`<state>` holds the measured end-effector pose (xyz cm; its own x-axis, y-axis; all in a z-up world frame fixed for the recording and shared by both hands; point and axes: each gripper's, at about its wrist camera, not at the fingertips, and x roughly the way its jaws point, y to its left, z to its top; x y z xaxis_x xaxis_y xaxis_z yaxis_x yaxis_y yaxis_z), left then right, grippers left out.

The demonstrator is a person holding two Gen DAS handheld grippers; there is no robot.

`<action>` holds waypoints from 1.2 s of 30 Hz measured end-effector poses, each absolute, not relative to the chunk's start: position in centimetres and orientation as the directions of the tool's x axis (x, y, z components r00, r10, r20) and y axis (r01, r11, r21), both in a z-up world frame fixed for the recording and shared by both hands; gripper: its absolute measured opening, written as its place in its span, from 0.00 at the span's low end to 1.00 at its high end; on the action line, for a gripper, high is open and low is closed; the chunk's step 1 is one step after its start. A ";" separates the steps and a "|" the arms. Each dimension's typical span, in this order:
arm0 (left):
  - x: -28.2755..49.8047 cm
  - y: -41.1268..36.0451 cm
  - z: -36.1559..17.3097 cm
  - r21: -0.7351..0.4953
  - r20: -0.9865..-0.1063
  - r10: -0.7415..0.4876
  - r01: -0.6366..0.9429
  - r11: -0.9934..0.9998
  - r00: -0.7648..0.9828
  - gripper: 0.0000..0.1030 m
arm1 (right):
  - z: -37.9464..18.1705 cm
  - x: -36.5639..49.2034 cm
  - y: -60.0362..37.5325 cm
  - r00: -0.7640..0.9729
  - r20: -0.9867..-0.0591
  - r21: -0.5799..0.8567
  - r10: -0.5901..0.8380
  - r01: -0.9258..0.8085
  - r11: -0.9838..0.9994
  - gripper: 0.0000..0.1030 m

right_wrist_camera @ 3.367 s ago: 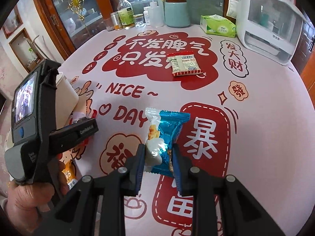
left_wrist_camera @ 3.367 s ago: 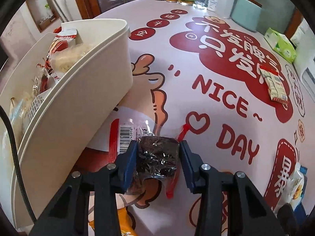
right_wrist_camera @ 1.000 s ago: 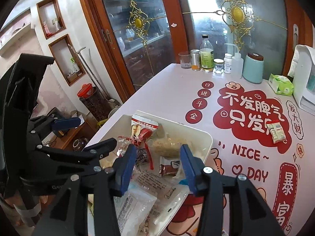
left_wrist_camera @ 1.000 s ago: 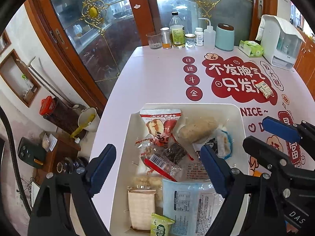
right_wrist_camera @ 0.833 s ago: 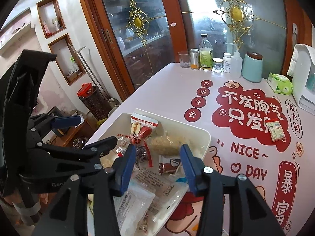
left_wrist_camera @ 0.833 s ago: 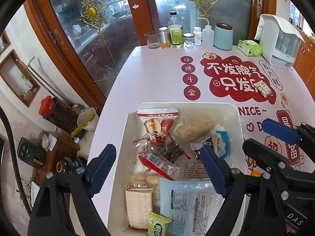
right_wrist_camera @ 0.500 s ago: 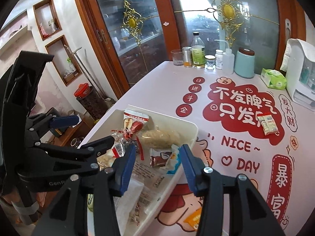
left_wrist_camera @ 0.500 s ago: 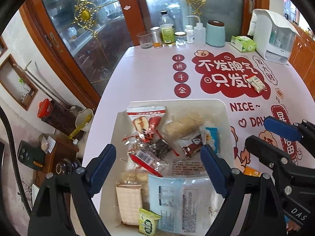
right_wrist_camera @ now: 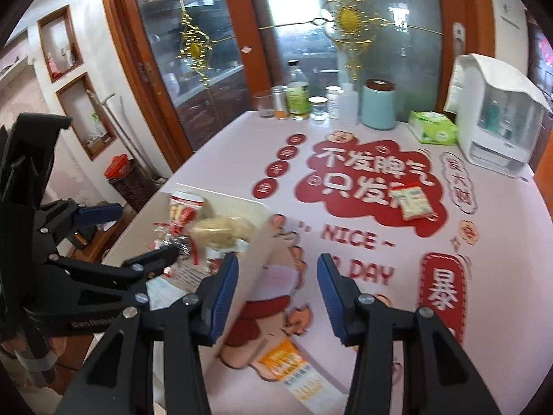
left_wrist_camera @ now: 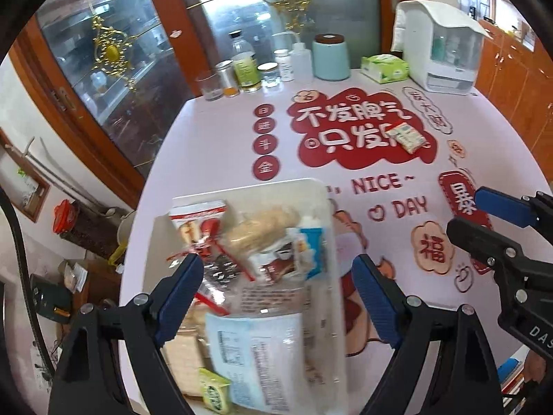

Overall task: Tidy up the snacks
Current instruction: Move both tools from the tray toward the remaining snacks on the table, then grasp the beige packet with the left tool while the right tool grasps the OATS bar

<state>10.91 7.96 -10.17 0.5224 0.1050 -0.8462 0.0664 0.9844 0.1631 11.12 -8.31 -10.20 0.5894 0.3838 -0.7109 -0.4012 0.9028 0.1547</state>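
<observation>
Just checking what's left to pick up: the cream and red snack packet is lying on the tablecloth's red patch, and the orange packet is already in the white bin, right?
Not quite. The orange packet lies on the tablecloth outside the white bin, as the right wrist view shows. The cream and red packet is on the red patch.

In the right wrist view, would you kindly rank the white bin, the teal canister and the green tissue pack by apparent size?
1. white bin, though nearness to the camera inflates it
2. teal canister
3. green tissue pack, close to the canister, so that order is unsure

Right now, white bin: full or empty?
Nearly full. The white bin holds a heap of snack packets across its floor, some rising to about the rim; how deep the pile runs cannot be told.
</observation>
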 end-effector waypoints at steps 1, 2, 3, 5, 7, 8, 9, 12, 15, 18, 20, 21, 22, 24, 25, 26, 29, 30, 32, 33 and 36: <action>11.1 7.4 -10.2 0.158 -0.848 0.096 0.075 0.985 0.521 0.86 | -10.4 11.0 -9.0 0.589 -0.718 0.145 0.371 -0.395 0.907 0.47; 11.2 7.0 -10.3 0.156 -0.849 0.092 0.080 0.985 0.521 0.87 | -10.7 11.0 -9.5 0.587 -0.724 0.138 0.363 -0.392 0.910 0.47; 11.4 6.4 -10.4 0.153 -0.849 0.087 0.086 0.984 0.521 0.87 | -11.0 10.8 -10.1 0.584 -0.731 0.130 0.355 -0.391 0.911 0.47; 11.7 5.3 -10.6 0.144 -0.851 0.072 0.099 0.985 0.520 0.87 | -11.7 10.5 -11.1 0.568 -0.748 0.113 0.344 -0.401 0.909 0.47; 12.0 4.4 -10.8 0.131 -0.855 0.055 0.111 0.985 0.516 0.87 | -12.6 10.2 -11.9 0.546 -0.766 0.099 0.340 -0.422 0.901 0.47; 12.1 3.9 -10.9 0.124 -0.857 0.047 0.118 0.985 0.513 0.87 | -13.1 10.0 -12.2 0.535 -0.774 0.092 0.338 -0.433 0.897 0.47; 12.2 3.3 -11.1 0.118 -0.861 0.037 0.128 0.985 0.508 0.87 | -13.6 9.8 -12.3 0.523 -0.784 0.083 0.334 -0.444 0.892 0.47; 12.4 2.0 -11.5 0.118 -0.865 0.029 0.146 0.982 0.501 0.87 | -15.5 9.1 -12.5 0.476 -0.812 0.071 0.339 -0.496 0.866 0.47; 12.5 1.0 -11.8 0.125 -0.867 0.031 0.157 0.980 0.498 0.87 | -17.7 8.3 -12.0 0.420 -0.841 0.058 0.342 -0.558 0.828 0.47; 12.6 0.7 -12.3 0.129 -0.872 0.038 0.155 0.979 0.489 0.87 | -20.3 7.8 -11.2 0.348 -0.873 0.059 0.342 -0.621 0.782 0.47; 12.6 0.7 -12.7 0.135 -0.875 0.045 0.153 0.979 0.482 0.87 | -22.3 7.5 -10.6 0.296 -0.895 0.064 0.334 -0.655 0.753 0.47; 12.6 0.8 -12.9 0.140 -0.876 0.051 0.152 0.978 0.480 0.87 | -22.9 7.4 -10.3 0.281 -0.901 0.064 0.330 -0.667 0.742 0.47; 12.6 0.8 -13.2 0.150 -0.878 0.061 0.151 0.977 0.474 0.87 | -23.7 7.3 -10.0 0.266 -0.909 0.059 0.321 -0.680 0.730 0.47; 12.7 0.9 -13.9 0.171 -0.882 0.087 0.144 0.975 0.462 0.87 | -24.9 7.0 -9.4 0.245 -0.919 0.047 0.307 -0.707 0.705 0.47; 12.7 1.0 -14.2 0.180 -0.885 0.098 0.139 0.974 0.456 0.87 | -25.4 6.8 -9.1 0.248 -0.921 0.032 0.300 -0.720 0.693 0.47; 12.7 1.1 -14.5 0.186 -0.887 0.107 0.136 0.973 0.449 0.87 | -25.8 6.8 -8.9 0.251 -0.922 0.021 0.295 -0.728 0.685 0.47; 12.7 1.2 -15.0 0.199 -0.892 0.125 0.128 0.972 0.435 0.87 | -26.5 7.0 -8.7 0.230 -0.927 0.031 0.295 -0.739 0.673 0.42; 12.8 1.1 -15.1 0.203 -0.892 0.129 0.128 0.971 0.433 0.87 | -26.4 7.1 -9.0 0.235 -0.925 0.029 0.298 -0.739 0.673 0.41; 13.0 0.8 -15.1 0.209 -0.892 0.136 0.128 0.969 0.431 0.87 | -26.2 7.5 -9.8 0.260 -0.922 0.012 0.288 -0.724 0.690 0.41; 13.2 0.5 -15.2 0.211 -0.893 0.136 0.131 0.969 0.429 0.87 | -26.0 7.7 -10.2 0.268 -0.921 0.008 0.284 -0.714 0.700 0.41; 13.8 -0.7 -15.5 0.216 -0.895 0.135 0.149 0.965 0.425 0.87 | -25.8 9.4 -12.8 0.313 -0.917 -0.008 0.249 -0.638 0.770 0.40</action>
<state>13.80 -0.72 -15.45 0.4246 0.1348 -0.8953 0.1488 0.9650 0.2159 9.43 -12.78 -25.79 0.3126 0.2492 -0.9166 -0.6383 0.7697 -0.0084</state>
